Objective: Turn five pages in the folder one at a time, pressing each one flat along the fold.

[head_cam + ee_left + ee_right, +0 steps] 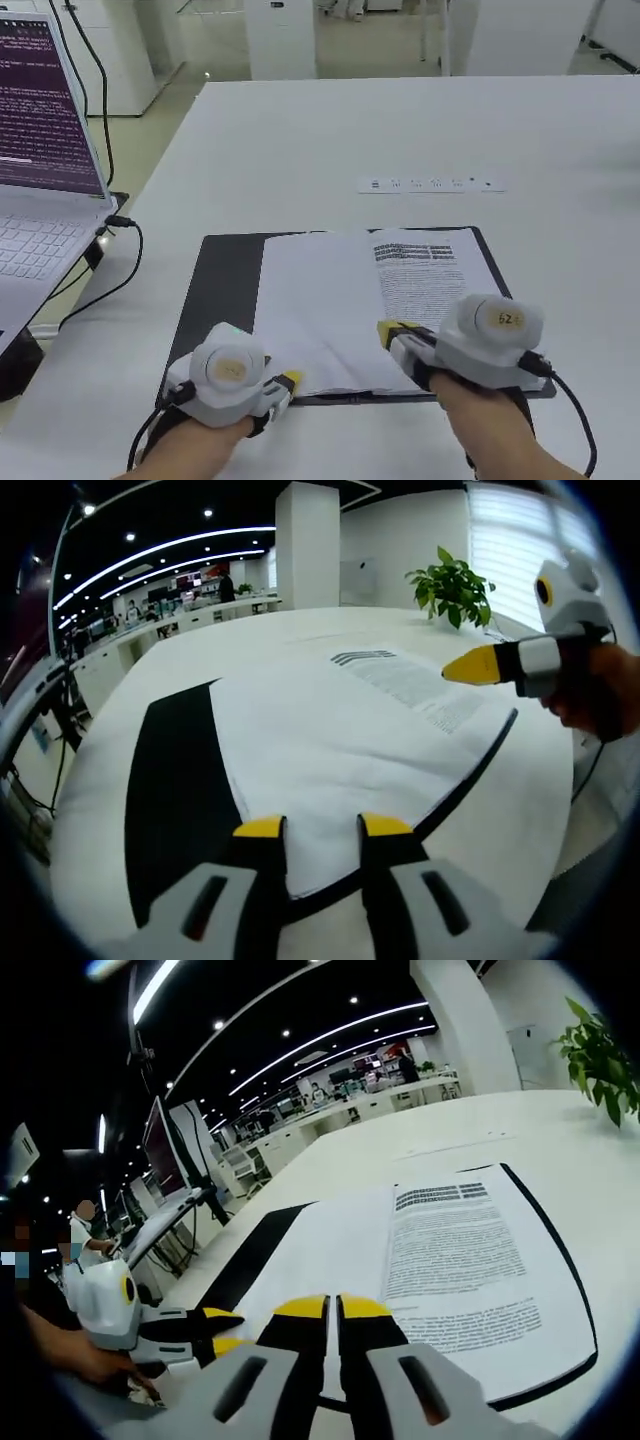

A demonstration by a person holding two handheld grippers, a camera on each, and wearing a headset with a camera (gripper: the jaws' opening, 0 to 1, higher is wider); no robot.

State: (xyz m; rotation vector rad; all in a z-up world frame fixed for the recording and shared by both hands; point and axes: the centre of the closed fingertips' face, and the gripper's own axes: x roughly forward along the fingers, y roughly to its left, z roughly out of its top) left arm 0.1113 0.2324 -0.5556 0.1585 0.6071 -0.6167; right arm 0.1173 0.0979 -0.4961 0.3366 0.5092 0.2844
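Nearest the person, the left gripper [283, 384] sat low at the near left corner of the folder [225, 290], jaws parted and holding nothing. Its hand [205, 440] came in from the near edge with the tips pointing right. I couldn't tell whether it touched the cover. If it didn't, I judged the folder could skid on the smooth white surface [350, 130] under any sideways push.

Just beyond, the right gripper [393, 331] pointed left across the lower part of the printed page [425, 280], its tips near the fold. The jaws were drawn together, with no sheet that I could make out between them. Its hand [490, 420] reached in from the near right. Closed tips dragged hard along the fold might crease or tear the paper. A careless pinch at the edge might also lift two sheets at once.

The blank page [310, 300] on the left didn't seem to lie quite flat by the fold, so it could spring back.

The folder lay open in front of the person. A power strip [430, 184] lay well beyond it, and a laptop [40, 200] stood off to the far left.
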